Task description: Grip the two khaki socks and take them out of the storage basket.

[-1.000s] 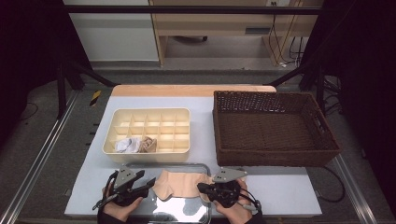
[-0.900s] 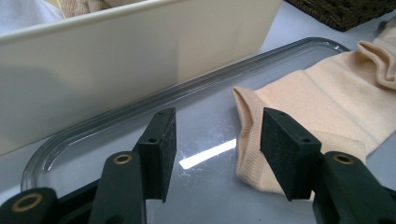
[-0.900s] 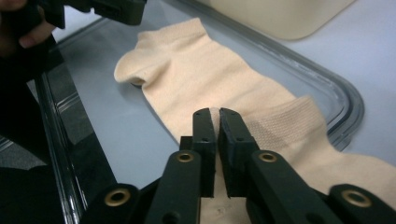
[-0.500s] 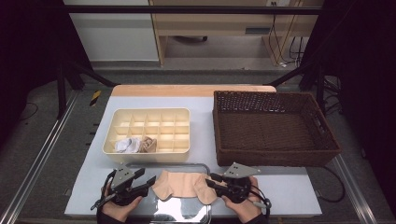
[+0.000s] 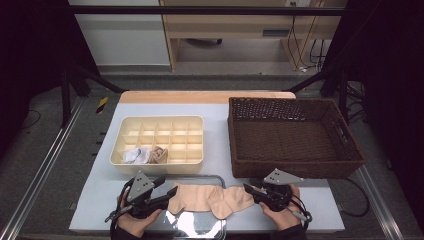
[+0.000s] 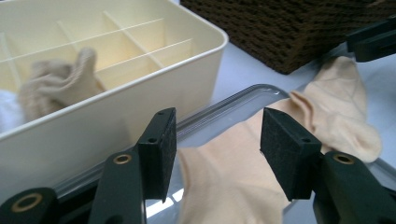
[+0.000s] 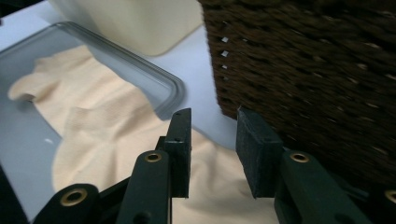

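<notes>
A pale beige sock (image 5: pixel 210 200) lies stretched across a shiny clear tray (image 5: pixel 195 227) at the table's front edge. My left gripper (image 5: pixel 172 192) is at the sock's left end. In the left gripper view its jaws (image 6: pixel 215 135) stand open just above the cloth (image 6: pixel 224 186), pads not touching it. My right gripper (image 5: pixel 248 189) is at the sock's right end. Its jaws (image 7: pixel 212 135) have just been opening and now stand apart over the sock (image 7: pixel 102 135), with nothing pinched between them. The right gripper (image 6: pixel 373 42) also shows at the far end of the sock in the left gripper view.
A cream divided box (image 5: pixel 157 120) stands behind the tray, holding a white rolled sock (image 5: pixel 134 156) and a beige one (image 5: pixel 157 155). A dark wicker basket (image 5: pixel 300 170) stands close behind the right gripper. Bare table lies to the right of that hand.
The right gripper has moved to the right and opened its jaws. The sock now lies drawn out farther to the right. The left gripper has lifted slightly.
</notes>
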`<state>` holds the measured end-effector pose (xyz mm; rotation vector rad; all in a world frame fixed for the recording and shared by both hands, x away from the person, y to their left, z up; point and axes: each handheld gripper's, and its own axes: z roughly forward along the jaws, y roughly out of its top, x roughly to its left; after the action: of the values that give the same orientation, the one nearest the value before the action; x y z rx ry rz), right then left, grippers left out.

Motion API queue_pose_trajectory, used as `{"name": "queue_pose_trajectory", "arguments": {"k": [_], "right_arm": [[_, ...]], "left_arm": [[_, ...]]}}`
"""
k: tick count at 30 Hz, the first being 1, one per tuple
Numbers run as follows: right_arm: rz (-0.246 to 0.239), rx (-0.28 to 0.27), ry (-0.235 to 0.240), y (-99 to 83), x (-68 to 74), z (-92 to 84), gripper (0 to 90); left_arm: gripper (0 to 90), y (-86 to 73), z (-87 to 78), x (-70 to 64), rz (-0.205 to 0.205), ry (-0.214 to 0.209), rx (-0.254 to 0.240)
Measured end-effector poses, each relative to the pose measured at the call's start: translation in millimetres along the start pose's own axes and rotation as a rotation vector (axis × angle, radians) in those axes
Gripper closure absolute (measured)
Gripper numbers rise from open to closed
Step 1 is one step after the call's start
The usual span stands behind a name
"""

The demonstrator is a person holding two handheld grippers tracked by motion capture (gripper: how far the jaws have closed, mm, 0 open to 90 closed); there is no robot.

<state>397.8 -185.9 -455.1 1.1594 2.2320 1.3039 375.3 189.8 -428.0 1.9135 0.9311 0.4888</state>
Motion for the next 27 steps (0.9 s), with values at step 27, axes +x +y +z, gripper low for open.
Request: {"name": "queue_pose_trajectory", "arguments": {"k": [27], "right_arm": [[0.057,0.105,-0.159,-19.5,-36.3,0.1,67.3]], "left_arm": [[55.3,5.5,63.1,-66.5,0.086,-0.1,0.102]]}}
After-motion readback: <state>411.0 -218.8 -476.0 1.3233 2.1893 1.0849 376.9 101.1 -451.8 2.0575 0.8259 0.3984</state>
